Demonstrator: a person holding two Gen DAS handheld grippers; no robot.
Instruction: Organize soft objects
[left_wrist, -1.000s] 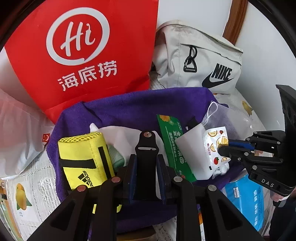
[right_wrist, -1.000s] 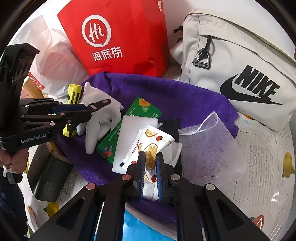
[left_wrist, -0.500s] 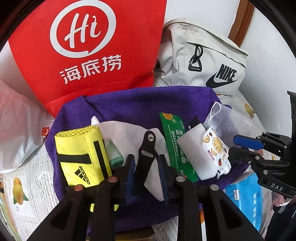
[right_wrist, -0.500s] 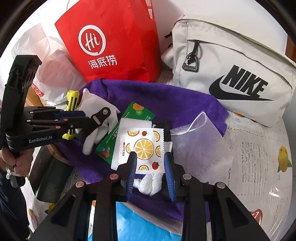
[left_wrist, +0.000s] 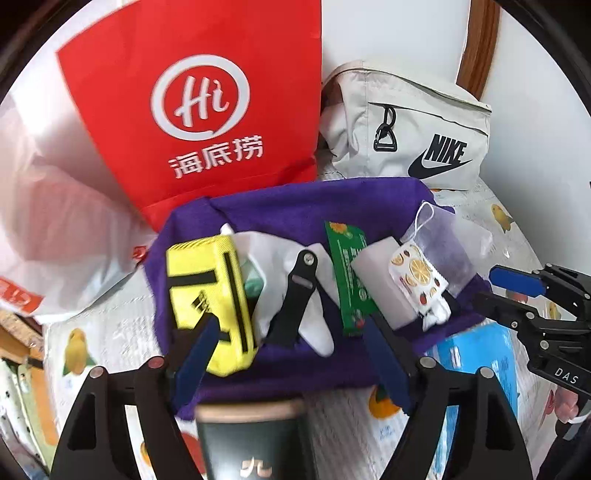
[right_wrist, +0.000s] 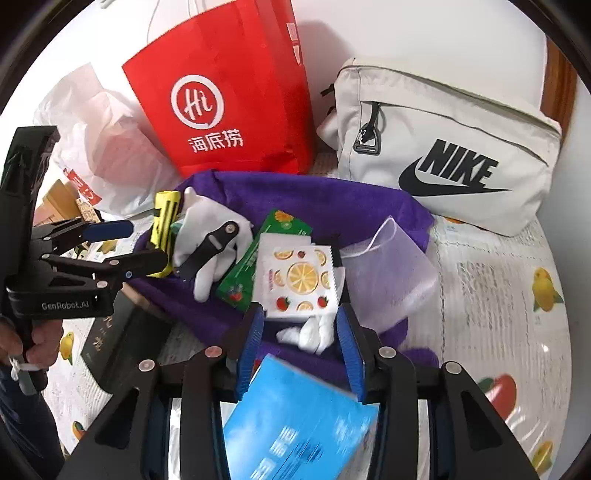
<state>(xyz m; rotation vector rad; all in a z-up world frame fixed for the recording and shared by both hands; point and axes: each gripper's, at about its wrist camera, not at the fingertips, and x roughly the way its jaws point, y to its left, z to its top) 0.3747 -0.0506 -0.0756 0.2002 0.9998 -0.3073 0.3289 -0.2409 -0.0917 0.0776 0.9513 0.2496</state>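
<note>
A purple towel (left_wrist: 295, 206) (right_wrist: 332, 199) holds a pile: a yellow Adidas band (left_wrist: 207, 295) (right_wrist: 164, 221), a white glove (left_wrist: 314, 321) (right_wrist: 210, 229) with a black strap (left_wrist: 295, 302) (right_wrist: 207, 251) lying on it, a green packet (left_wrist: 349, 280) (right_wrist: 258, 251), a fruit-print pouch (left_wrist: 417, 280) (right_wrist: 299, 280) and a sheer mesh bag (left_wrist: 443, 243) (right_wrist: 388, 266). My left gripper (left_wrist: 288, 350) (right_wrist: 129, 243) is open and empty just before the band and glove. My right gripper (right_wrist: 299, 325) (left_wrist: 495, 291) is open and empty, its fingers astride the pouch's near edge.
A red Hi paper bag (left_wrist: 199, 110) (right_wrist: 221, 103) and a white Nike bag (left_wrist: 417, 129) (right_wrist: 443, 147) stand behind the towel. A white plastic bag (left_wrist: 48, 221) (right_wrist: 96, 140) lies left. A blue tissue pack (right_wrist: 295, 424) (left_wrist: 476, 354) and a dark box (left_wrist: 251, 443) (right_wrist: 114, 343) lie near me.
Both grippers have opened and drawn back. The left one let go of the black strap, which now lies on the glove. The right one let go of the fruit-print pouch, now lying flat.
</note>
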